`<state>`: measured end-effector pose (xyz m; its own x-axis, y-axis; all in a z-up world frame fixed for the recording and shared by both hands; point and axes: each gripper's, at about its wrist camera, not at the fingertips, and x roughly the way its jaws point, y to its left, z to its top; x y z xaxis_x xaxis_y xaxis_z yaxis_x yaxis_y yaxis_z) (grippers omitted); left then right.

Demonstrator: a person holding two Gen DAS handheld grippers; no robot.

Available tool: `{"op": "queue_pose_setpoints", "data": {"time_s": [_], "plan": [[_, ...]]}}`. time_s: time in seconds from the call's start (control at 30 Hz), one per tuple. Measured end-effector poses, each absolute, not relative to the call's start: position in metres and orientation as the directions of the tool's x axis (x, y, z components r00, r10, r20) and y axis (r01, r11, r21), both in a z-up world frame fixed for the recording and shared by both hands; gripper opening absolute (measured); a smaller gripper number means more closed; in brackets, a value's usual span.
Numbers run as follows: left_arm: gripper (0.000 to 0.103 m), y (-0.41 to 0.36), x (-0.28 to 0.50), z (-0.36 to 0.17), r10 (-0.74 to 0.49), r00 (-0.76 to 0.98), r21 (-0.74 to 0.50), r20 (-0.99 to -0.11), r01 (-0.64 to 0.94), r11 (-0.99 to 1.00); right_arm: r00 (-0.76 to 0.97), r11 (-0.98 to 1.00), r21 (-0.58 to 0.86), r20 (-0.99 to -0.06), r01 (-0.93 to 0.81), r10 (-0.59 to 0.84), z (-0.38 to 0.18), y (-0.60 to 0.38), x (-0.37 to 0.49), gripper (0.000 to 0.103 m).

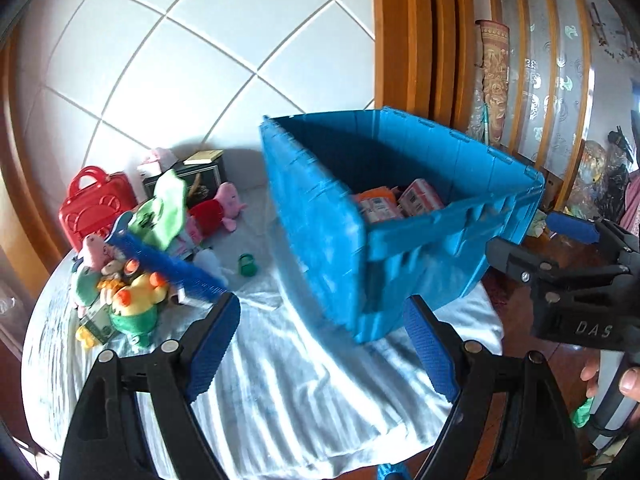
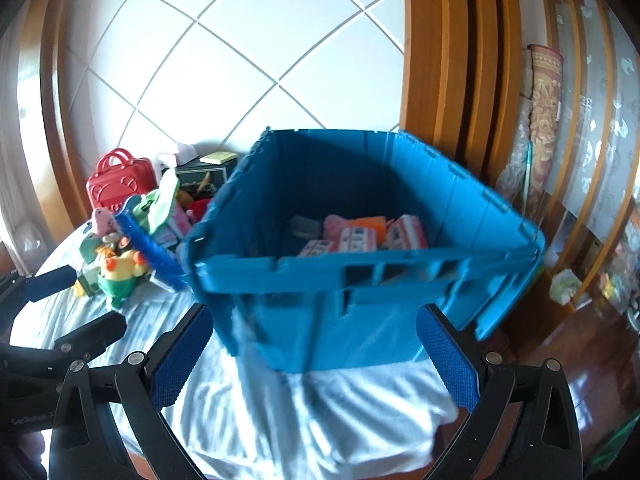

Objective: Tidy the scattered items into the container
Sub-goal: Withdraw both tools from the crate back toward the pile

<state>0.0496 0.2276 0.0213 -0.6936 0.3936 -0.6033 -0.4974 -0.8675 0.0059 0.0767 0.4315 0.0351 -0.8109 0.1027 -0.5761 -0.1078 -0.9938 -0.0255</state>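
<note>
A blue plastic crate (image 1: 400,216) stands on a white cloth; it also shows in the right wrist view (image 2: 360,280). Inside lie red-and-white packets (image 2: 360,236) and an orange item (image 2: 366,222). A pile of plush toys (image 1: 132,292) lies left of the crate, with a blue comb-like strip (image 1: 168,264) across it and a green cloth (image 1: 164,208) on top. A small green toy (image 1: 247,265) lies alone on the cloth. My left gripper (image 1: 324,344) is open and empty, low before the crate. My right gripper (image 2: 316,360) is open and empty, facing the crate's near wall.
A red toy case (image 1: 96,204) and a dark box (image 1: 200,178) stand behind the pile by the tiled wall. Wooden door frames and a rolled rug (image 2: 540,120) are at the right. The cloth-covered surface (image 1: 300,392) ends at a dark wooden floor (image 2: 580,340).
</note>
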Motion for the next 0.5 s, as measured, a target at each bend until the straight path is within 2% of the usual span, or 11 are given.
{"op": "queue_pose_setpoints", "data": {"time_s": [0.17,0.5], "plan": [[0.084,0.153,0.055,0.000,0.347,-0.701,0.009,-0.623,-0.450,-0.893,-0.804,-0.996,-0.010,-0.590,-0.093,0.080,0.017,0.364,0.089,0.103],[0.084,0.051,0.035,-0.039,0.268,-0.695,-0.039,-0.667,-0.328,-0.944,-0.729,-0.998,-0.042,-0.685,0.037,0.002,-0.024,0.262,0.064,0.103]]}}
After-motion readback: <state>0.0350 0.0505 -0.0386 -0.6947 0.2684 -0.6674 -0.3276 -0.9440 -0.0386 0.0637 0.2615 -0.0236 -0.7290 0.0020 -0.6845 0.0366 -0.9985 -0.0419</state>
